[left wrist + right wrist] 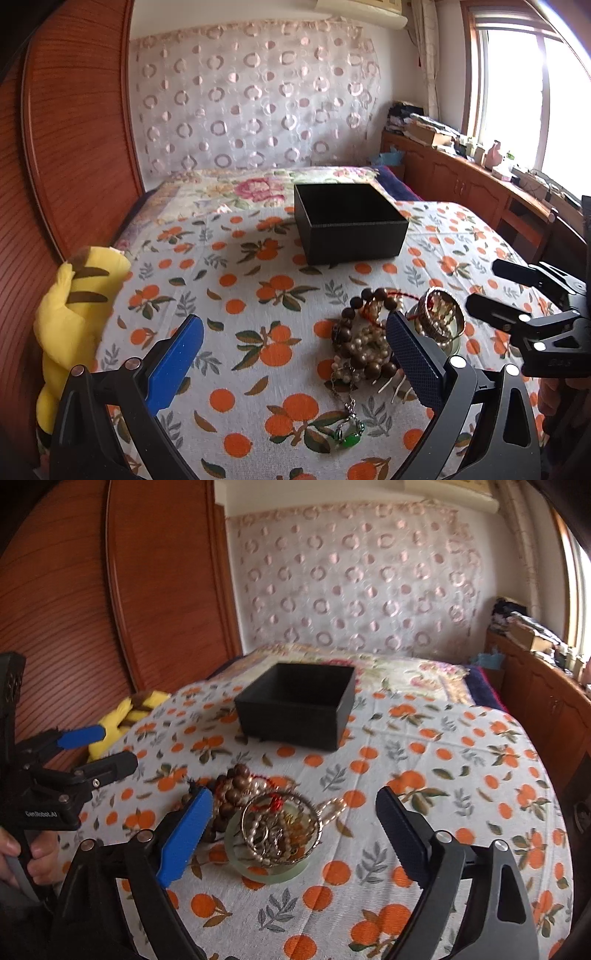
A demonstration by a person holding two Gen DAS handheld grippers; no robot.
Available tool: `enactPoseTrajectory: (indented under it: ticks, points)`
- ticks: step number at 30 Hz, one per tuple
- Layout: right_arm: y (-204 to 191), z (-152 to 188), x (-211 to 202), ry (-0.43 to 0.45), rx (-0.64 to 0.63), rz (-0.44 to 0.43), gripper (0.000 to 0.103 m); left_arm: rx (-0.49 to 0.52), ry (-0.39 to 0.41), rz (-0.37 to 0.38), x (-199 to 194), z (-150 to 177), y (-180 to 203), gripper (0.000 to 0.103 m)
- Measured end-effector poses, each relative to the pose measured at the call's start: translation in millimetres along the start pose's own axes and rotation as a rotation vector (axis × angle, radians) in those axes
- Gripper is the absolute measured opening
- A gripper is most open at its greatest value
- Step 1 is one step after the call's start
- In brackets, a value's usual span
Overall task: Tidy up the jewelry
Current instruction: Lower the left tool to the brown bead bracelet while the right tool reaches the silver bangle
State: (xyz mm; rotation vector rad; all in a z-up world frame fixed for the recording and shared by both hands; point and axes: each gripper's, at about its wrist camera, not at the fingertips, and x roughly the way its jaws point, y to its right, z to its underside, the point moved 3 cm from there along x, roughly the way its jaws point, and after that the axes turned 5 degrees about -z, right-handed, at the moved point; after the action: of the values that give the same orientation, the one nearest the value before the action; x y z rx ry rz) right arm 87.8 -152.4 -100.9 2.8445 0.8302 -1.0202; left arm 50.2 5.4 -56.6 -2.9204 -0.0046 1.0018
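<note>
A heap of jewelry lies on the orange-print cloth (258,295). It holds a brown bead bracelet (369,363), pearl strands (364,341) and a chain with a green pendant (347,437). Beside the heap, gold bangles (280,827) sit in a small pale green dish (273,867). An open black box (351,221) stands farther back, its inside dark. My left gripper (295,354) is open, its right pad beside the bead heap. My right gripper (295,830) is open, low over the cloth, with the dish and bangles between its fingers and the pads apart from them.
A yellow plush toy (74,314) lies at the cloth's left edge against a wooden panel (74,147). A floral quilt (258,188) stretches behind the box. A wooden cabinet (480,184) with clutter runs under the window on the right. A hand (37,853) holds the left gripper.
</note>
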Motion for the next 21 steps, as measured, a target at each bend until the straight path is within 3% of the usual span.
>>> enactPoseTrajectory:
  ticks: [13, 18, 21]
  points:
    - [-4.5, 8.9, 40.9, -0.154, -0.049, -0.043, 0.082, -0.014, -0.067, 0.049, 22.7, 15.6, -8.7, 0.095]
    - [-5.0, 13.3, 48.6, -0.187, -0.071, -0.023, 0.064, -0.022, -0.072, 0.058, 26.9, 16.5, -12.4, 0.095]
    - [-4.3, 14.8, 47.1, -0.185, -0.074, -0.023, 0.062, -0.022, -0.079, 0.07, 28.8, 17.8, -11.4, 0.088]
